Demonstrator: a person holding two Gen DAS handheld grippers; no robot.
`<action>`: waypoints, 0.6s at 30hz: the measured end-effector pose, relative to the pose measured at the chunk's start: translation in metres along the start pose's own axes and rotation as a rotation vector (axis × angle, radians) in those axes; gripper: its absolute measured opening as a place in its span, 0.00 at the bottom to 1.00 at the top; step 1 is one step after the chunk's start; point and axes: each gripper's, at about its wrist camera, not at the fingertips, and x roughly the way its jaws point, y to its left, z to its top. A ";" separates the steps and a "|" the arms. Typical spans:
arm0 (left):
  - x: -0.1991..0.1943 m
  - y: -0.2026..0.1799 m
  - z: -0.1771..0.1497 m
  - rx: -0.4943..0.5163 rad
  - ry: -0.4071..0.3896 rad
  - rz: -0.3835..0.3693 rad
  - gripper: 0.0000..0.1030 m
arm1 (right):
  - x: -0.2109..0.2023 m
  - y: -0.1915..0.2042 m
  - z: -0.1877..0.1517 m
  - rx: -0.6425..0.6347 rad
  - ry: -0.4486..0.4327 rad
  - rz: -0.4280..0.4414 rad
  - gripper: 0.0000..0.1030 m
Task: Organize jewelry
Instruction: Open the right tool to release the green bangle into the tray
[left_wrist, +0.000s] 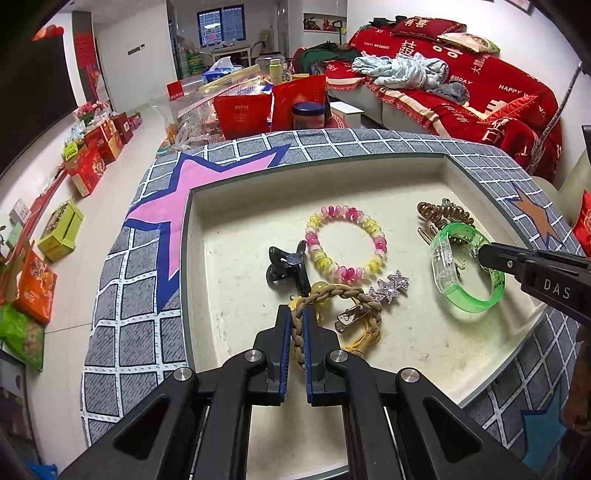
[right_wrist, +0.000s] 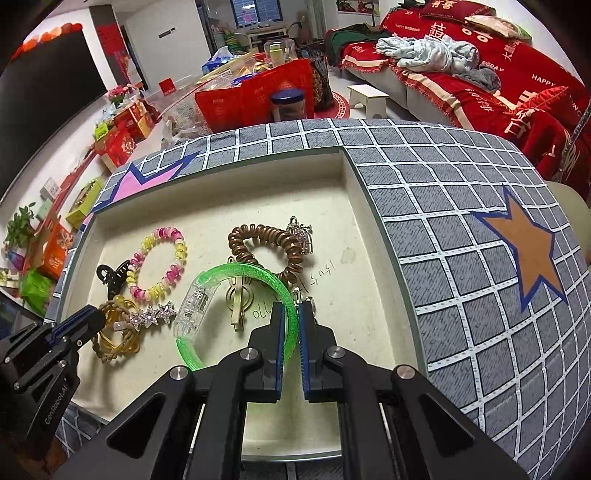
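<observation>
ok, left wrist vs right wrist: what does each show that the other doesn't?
Left wrist only: the left gripper closed on the braided band, seen between its own fingers.
Right wrist only: handwriting on the tray floor and the silver claw clip in full.
Both: the green bangle clamped by the right gripper, the pink-yellow bead bracelet and the black claw clip.

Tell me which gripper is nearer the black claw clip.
Left. The left gripper is shut on the braided band, just beside the black claw clip. The right gripper is shut on the green bangle, far across the tray.
</observation>
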 end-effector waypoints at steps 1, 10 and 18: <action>0.000 -0.001 0.000 0.005 0.000 0.007 0.23 | 0.000 0.001 0.000 -0.003 0.001 0.003 0.09; -0.003 -0.006 -0.003 0.022 -0.010 0.036 0.23 | -0.001 0.003 -0.003 0.002 0.020 0.026 0.13; -0.010 -0.008 -0.003 0.013 -0.024 0.051 0.23 | -0.021 0.004 -0.007 0.007 -0.029 0.050 0.53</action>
